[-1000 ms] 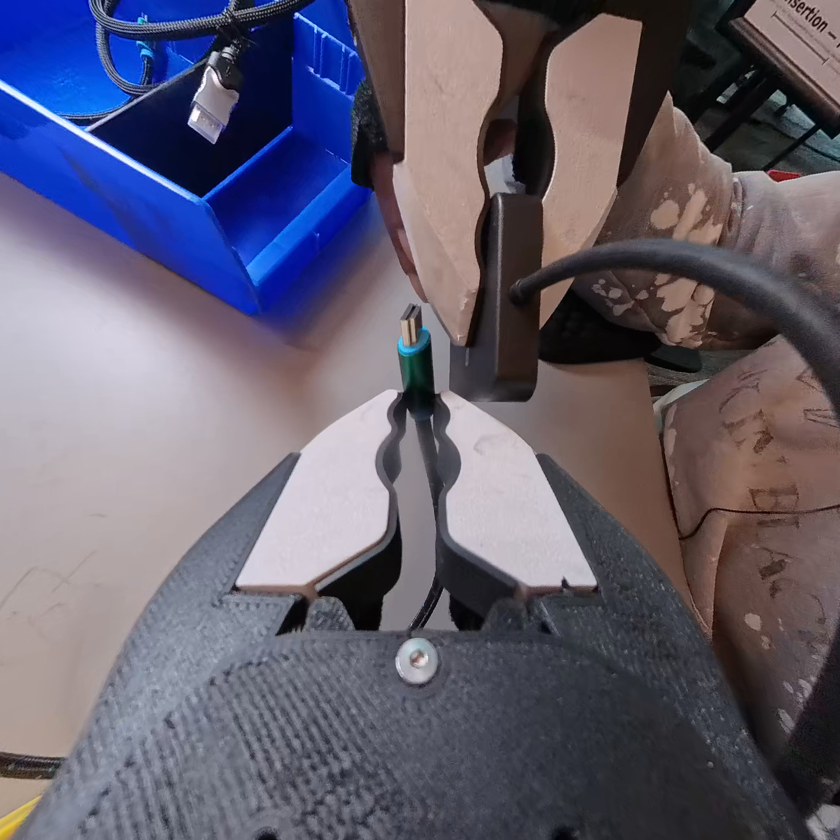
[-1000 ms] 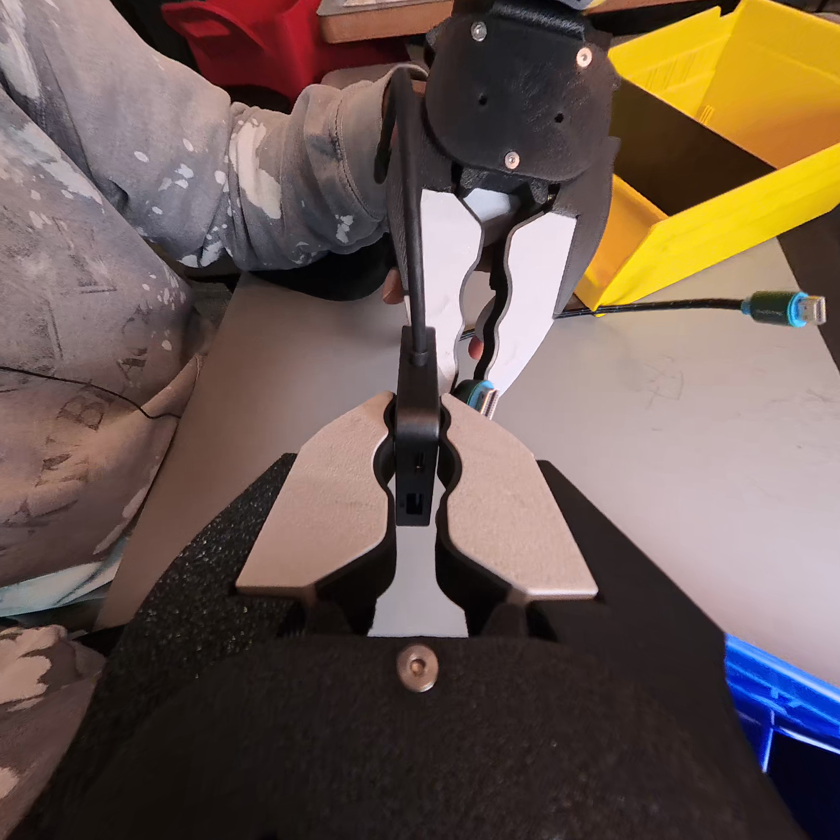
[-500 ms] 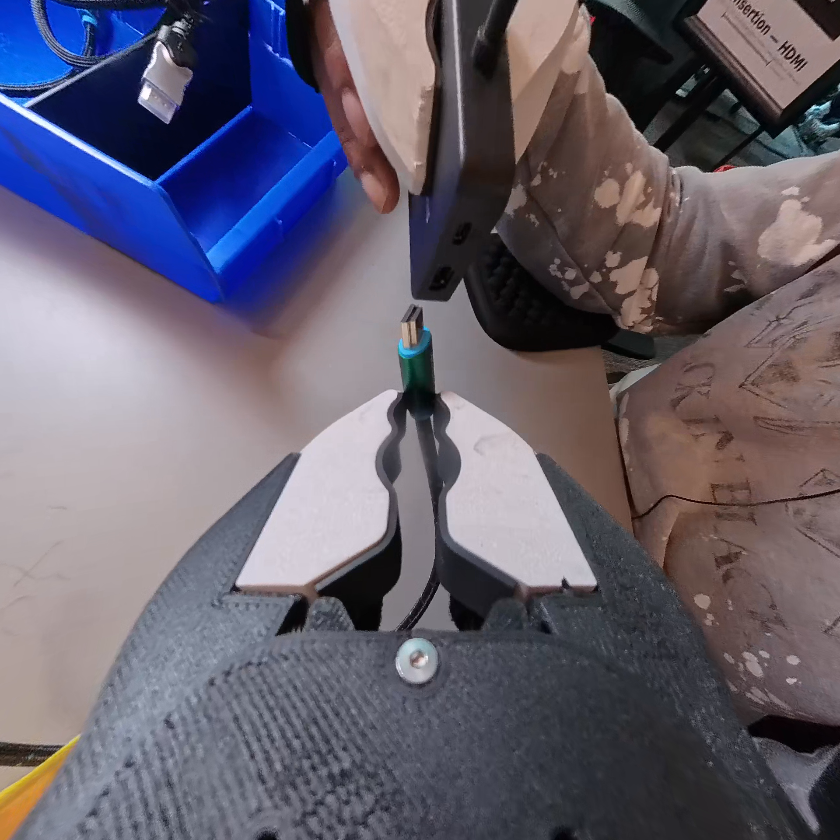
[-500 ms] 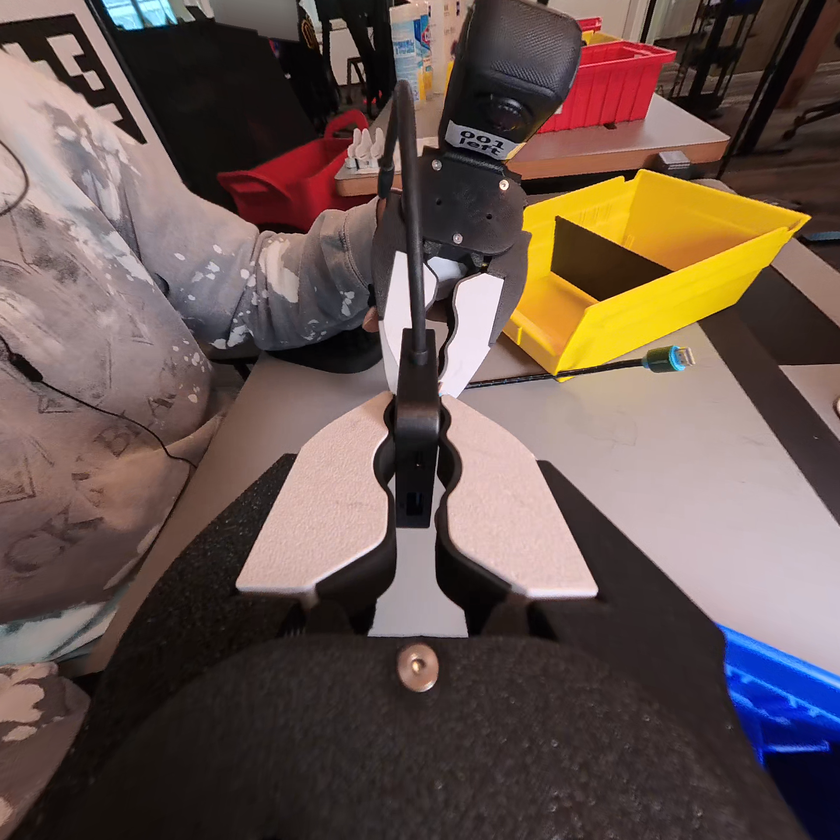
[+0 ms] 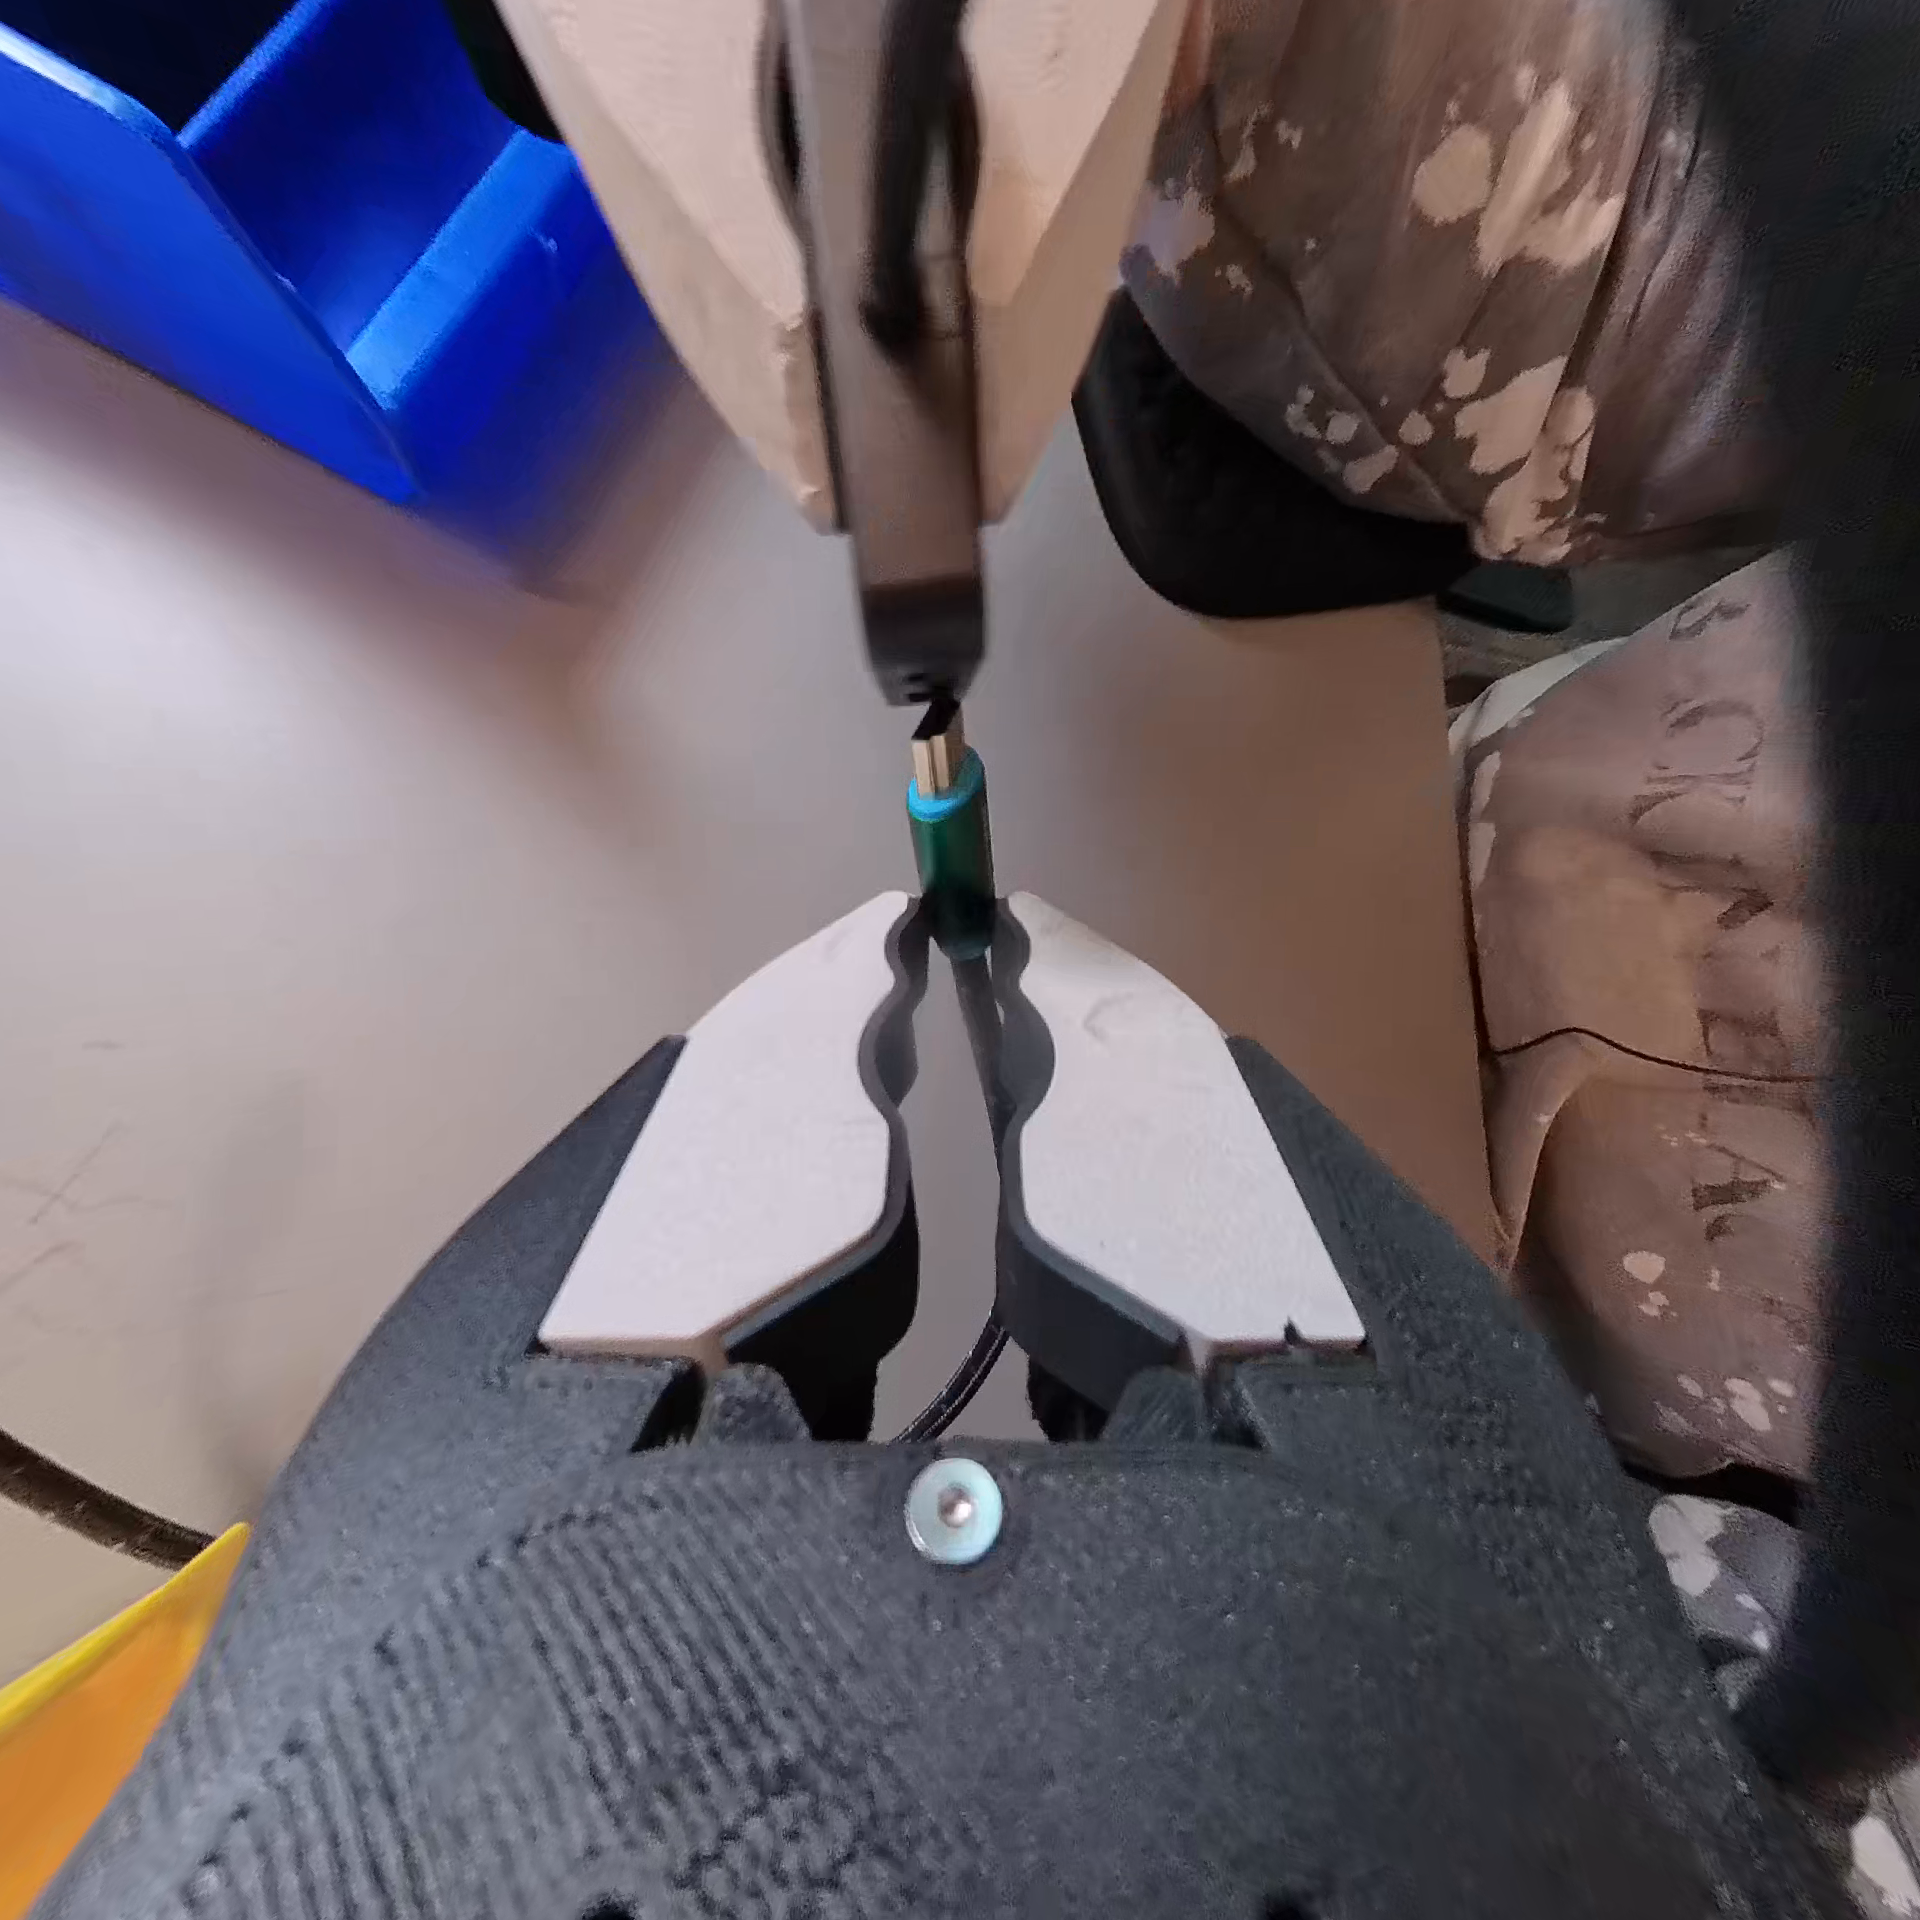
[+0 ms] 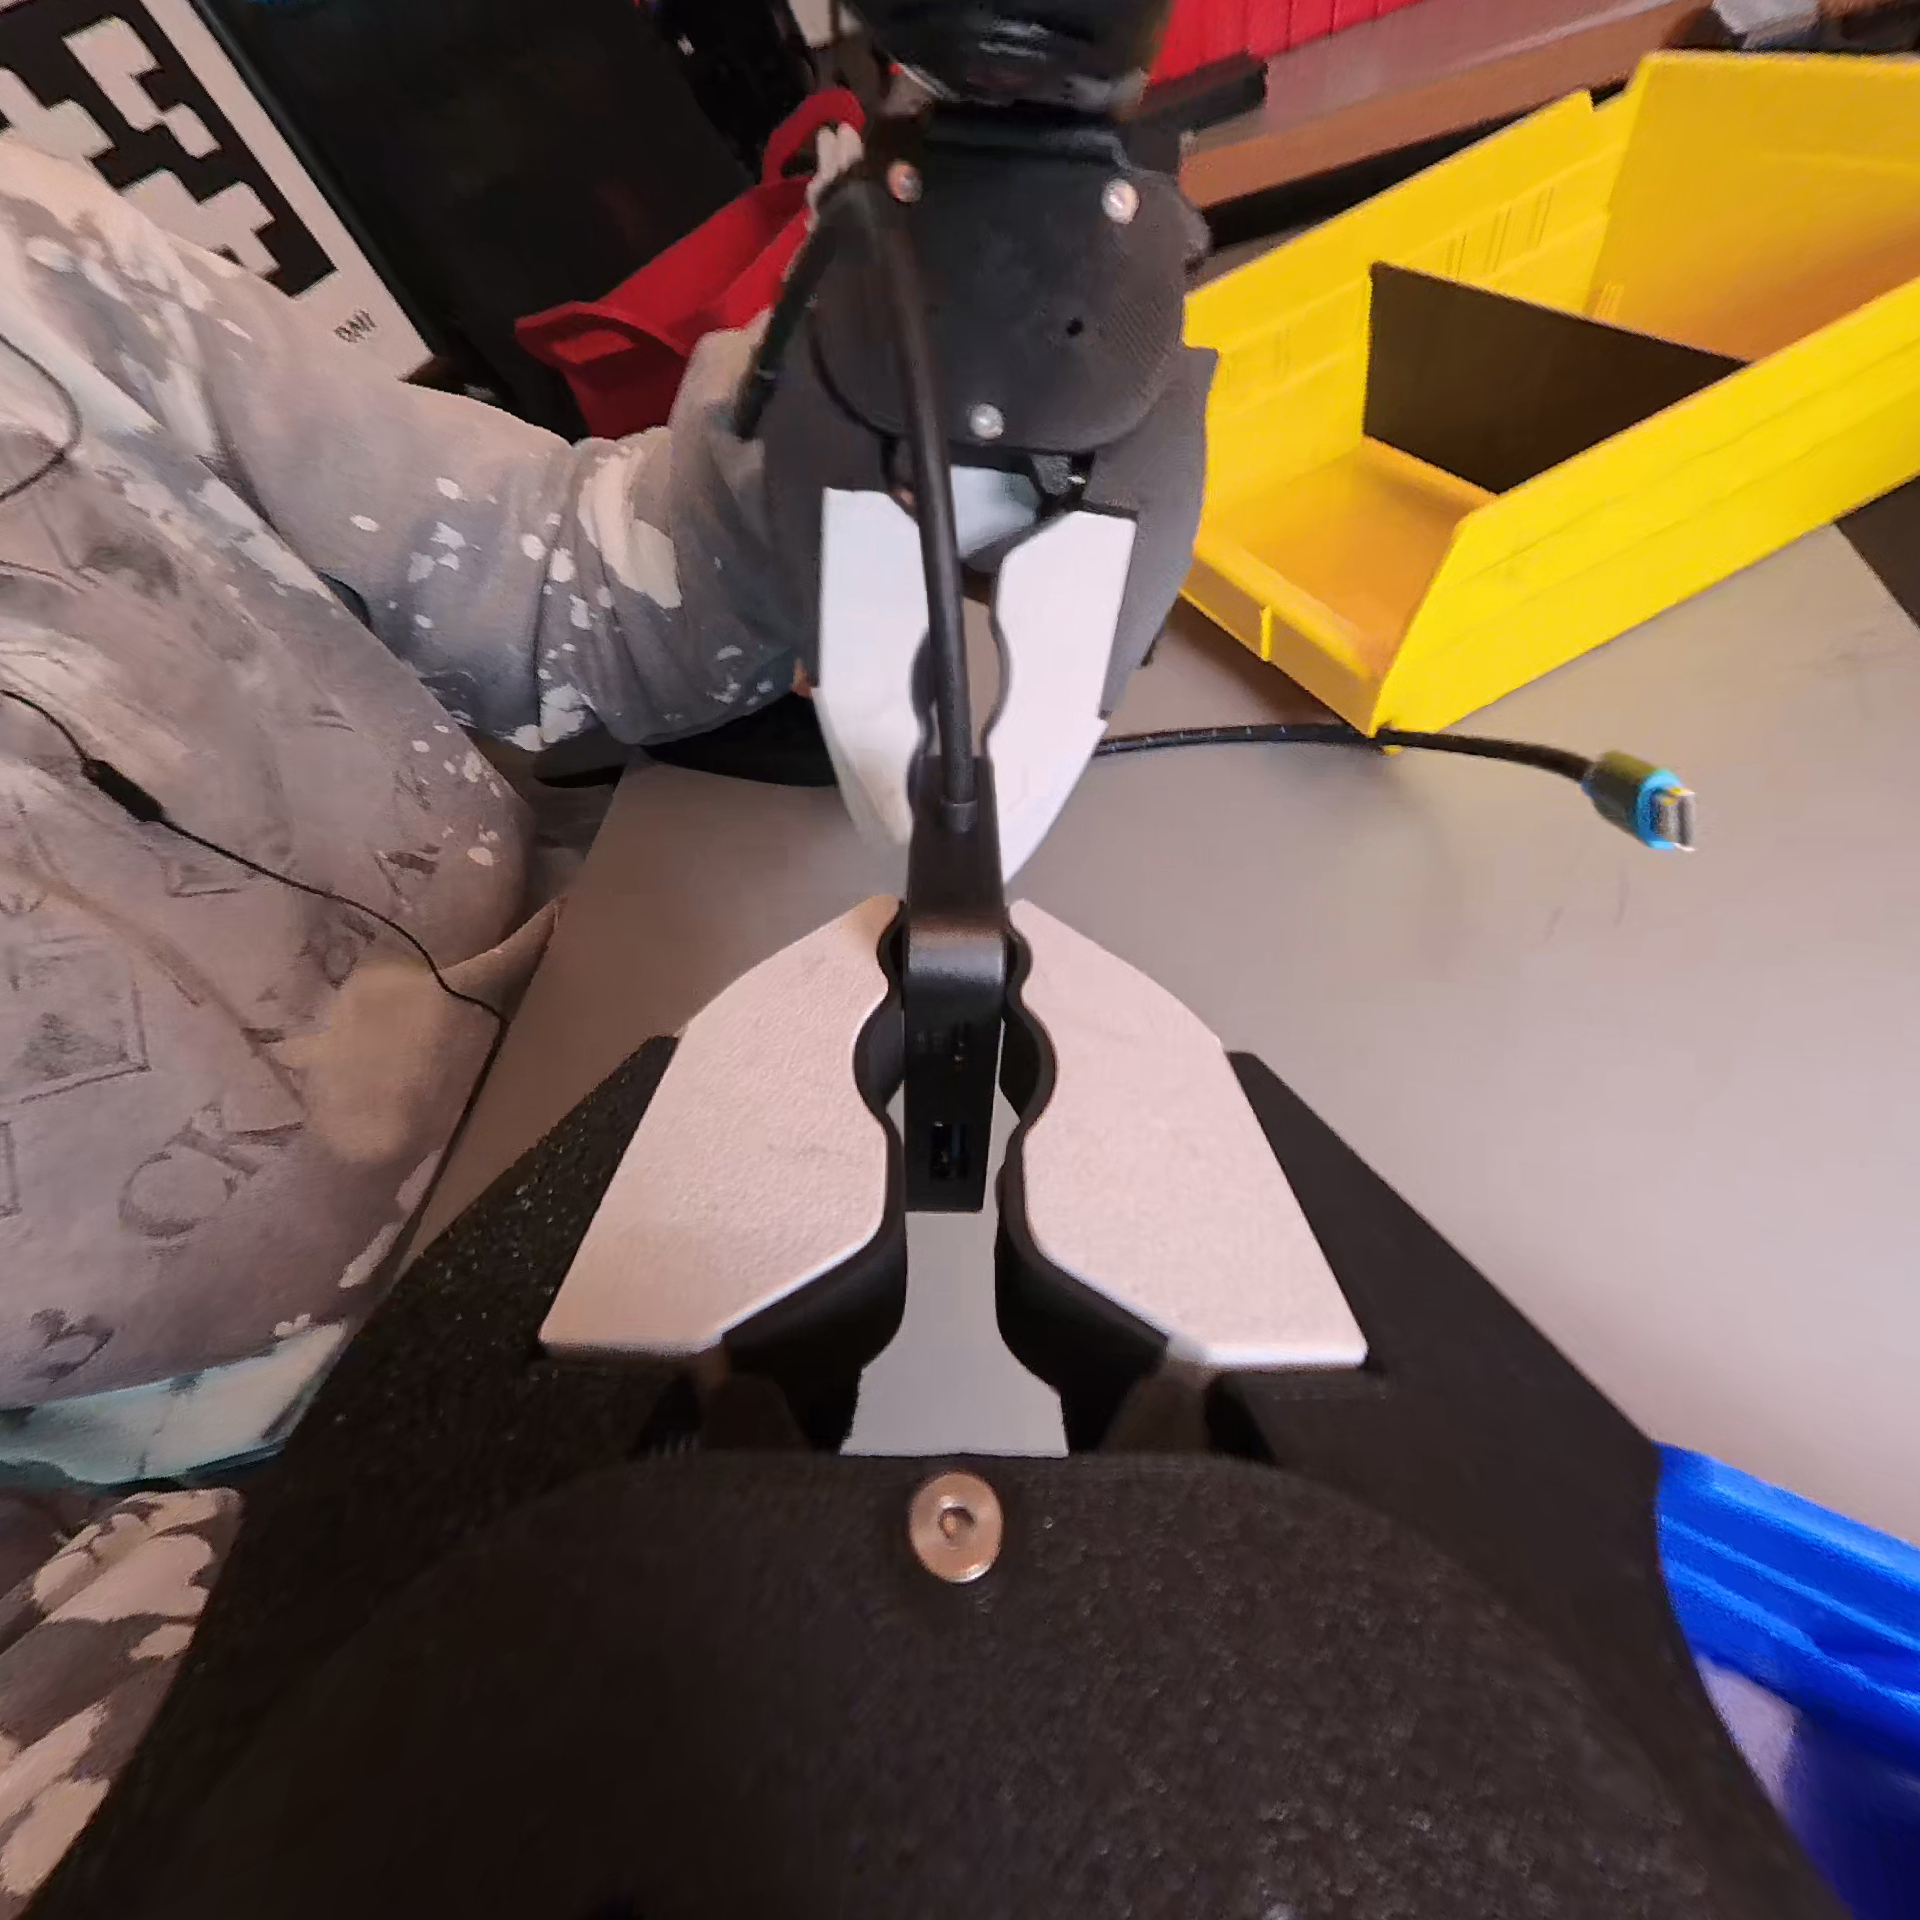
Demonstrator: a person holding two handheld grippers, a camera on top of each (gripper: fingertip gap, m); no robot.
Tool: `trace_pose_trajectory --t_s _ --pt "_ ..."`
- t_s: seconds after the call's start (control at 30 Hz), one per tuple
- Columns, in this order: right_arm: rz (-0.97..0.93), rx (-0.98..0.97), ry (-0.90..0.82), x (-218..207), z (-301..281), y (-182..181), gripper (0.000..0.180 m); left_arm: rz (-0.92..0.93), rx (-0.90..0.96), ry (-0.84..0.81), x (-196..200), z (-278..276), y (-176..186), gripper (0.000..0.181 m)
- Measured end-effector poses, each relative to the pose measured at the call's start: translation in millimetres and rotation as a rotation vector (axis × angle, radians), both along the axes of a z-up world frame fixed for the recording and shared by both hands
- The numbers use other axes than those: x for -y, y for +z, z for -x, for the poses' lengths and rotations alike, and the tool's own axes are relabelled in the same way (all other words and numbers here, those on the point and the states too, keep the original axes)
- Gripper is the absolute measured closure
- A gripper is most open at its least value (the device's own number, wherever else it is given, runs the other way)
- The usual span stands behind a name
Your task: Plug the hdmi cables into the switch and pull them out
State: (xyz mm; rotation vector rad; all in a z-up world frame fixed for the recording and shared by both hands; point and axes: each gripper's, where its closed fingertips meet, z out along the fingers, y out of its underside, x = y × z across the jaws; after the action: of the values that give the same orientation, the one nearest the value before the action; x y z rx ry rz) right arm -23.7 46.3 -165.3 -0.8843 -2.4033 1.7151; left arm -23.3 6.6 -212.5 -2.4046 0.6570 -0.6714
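Entry: our left gripper [image 5: 954, 914], jaws pinching a plug [image 5: 948, 821], met the switch [image 6: 943, 1081] at twelve o'clock, pinched in our right gripper [image 6: 951, 935]. We judged insertion barely begun; second cable [image 6: 1636, 808] unplugged at two o'clock on the bench [image 6: 1403, 1039].

the switch [image 5: 914, 520] is motion-blurred, its ports unreadable; whether the hdmi plug [image 5: 943, 800] tip has entered cannot be told. the blue bin [image 5: 312, 260] is cropped far left.

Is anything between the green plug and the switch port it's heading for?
Nothing visible. The green plug, clamped in the left gripper, has its metal tip right at the end of the switch held by the right gripper.
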Motion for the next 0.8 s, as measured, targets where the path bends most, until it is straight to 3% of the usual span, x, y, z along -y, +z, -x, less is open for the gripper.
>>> trace_pose_trajectory --t_s 0.37,0.8 --pt "-0.034 0.069 0.003 8 6 -18 0.167 0.085 -0.135 -0.013 -1 2 -29 0.169" --pt "0.126 0.116 -0.127 -4 27 -6 0.166 0.004 -0.089 0.067 -13 14 -15 0.167"
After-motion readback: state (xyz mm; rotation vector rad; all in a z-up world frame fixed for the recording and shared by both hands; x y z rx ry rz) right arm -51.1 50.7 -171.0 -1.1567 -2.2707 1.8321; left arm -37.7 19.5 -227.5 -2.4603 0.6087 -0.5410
